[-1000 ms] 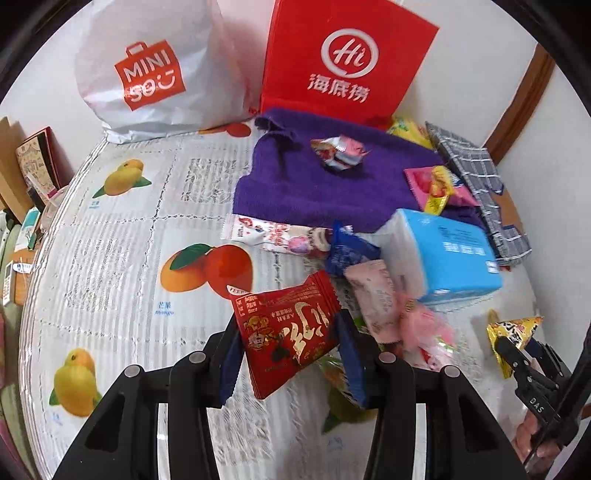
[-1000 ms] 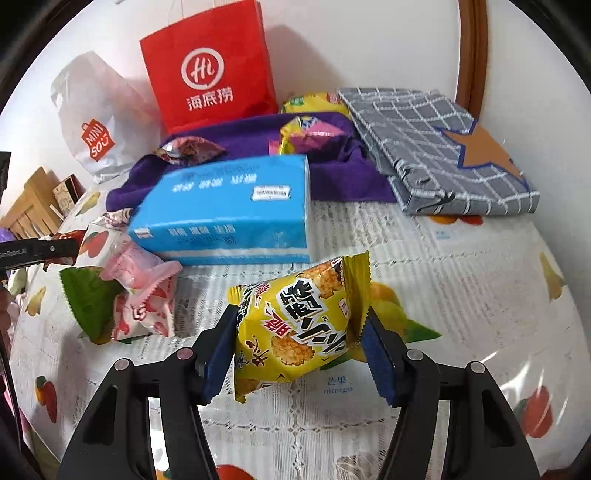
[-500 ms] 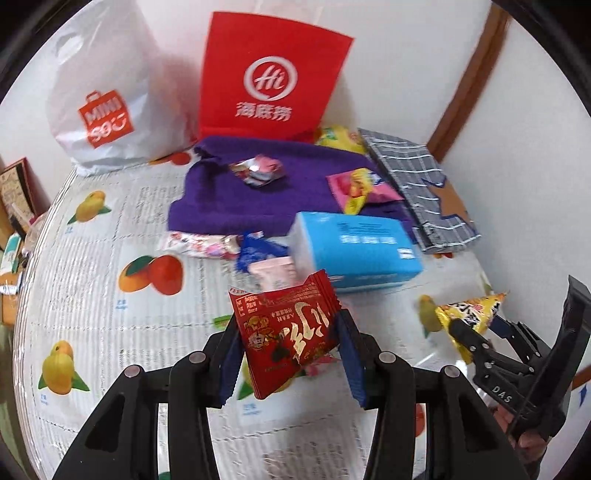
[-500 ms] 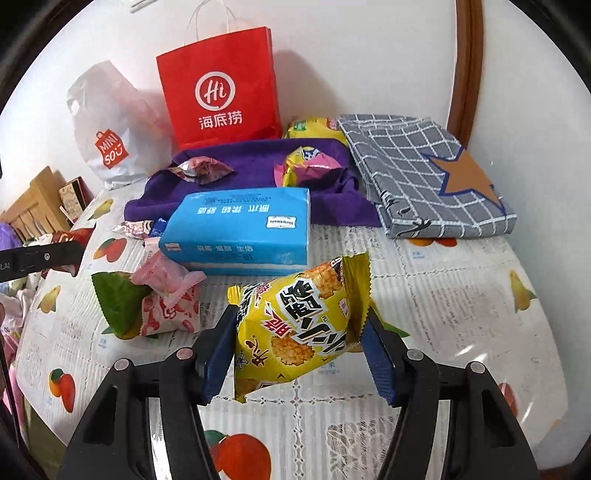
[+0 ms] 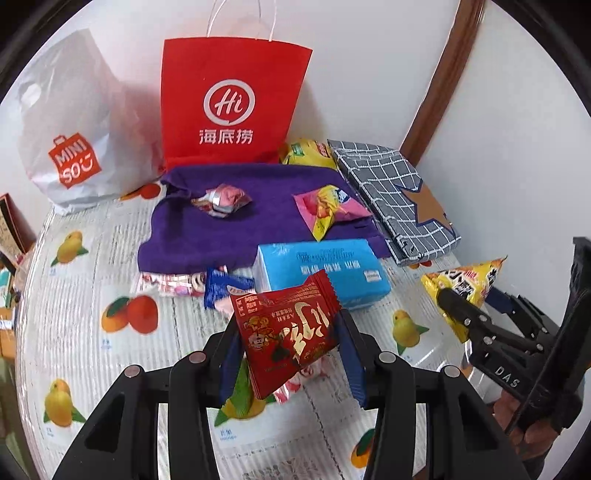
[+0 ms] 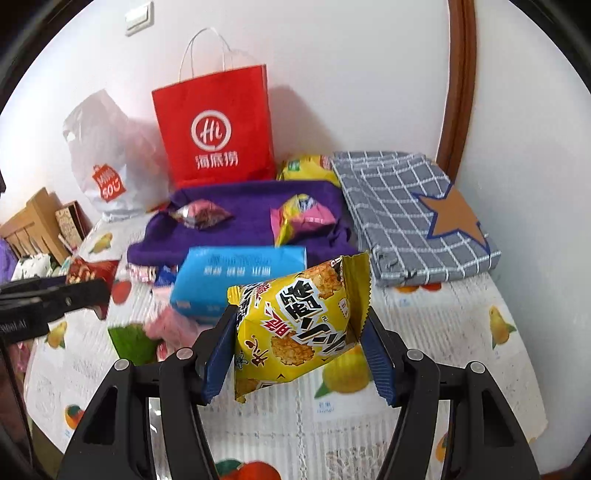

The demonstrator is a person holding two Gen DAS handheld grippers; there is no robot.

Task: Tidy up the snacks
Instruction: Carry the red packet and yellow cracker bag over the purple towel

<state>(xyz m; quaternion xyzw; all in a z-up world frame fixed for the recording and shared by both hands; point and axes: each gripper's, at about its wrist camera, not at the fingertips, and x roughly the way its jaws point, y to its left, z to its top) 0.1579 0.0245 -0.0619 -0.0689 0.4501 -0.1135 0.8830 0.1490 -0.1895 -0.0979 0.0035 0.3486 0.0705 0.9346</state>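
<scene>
Left gripper (image 5: 290,347): fingers closed on a red snack packet (image 5: 286,332), held clear above the table. Right gripper (image 6: 297,345): fingers clamped on a yellow snack packet (image 6: 301,328), also off the surface.

Landmark: blue tissue pack (image 5: 321,271), lying flat on the table.
- Surface: table (image 5: 74,314) covered by a white cloth with printed fruit motifs.
- Behind the tissue pack: purple towel (image 5: 240,221) spread flat, carrying a silver-pink wrapped snack (image 5: 221,199) and a pink-and-yellow packet (image 5: 327,208).
- Further behind, against the white wall: red paper bag (image 5: 229,107) standing upright; white plastic bag (image 5: 70,129) to its left.
- Right of the towel: folded grey checked cloth (image 5: 391,195) with a brown star; a yellow bag (image 5: 306,153) sits between it and the red bag.
- Just left of the tissue pack: small blue packet (image 5: 221,290) and a pink-white wrapper (image 5: 170,284).
- Room: brown wooden trim (image 6: 460,85) runs up the wall behind the checked cloth; a white wall plate (image 6: 138,16) is above the red bag.
</scene>
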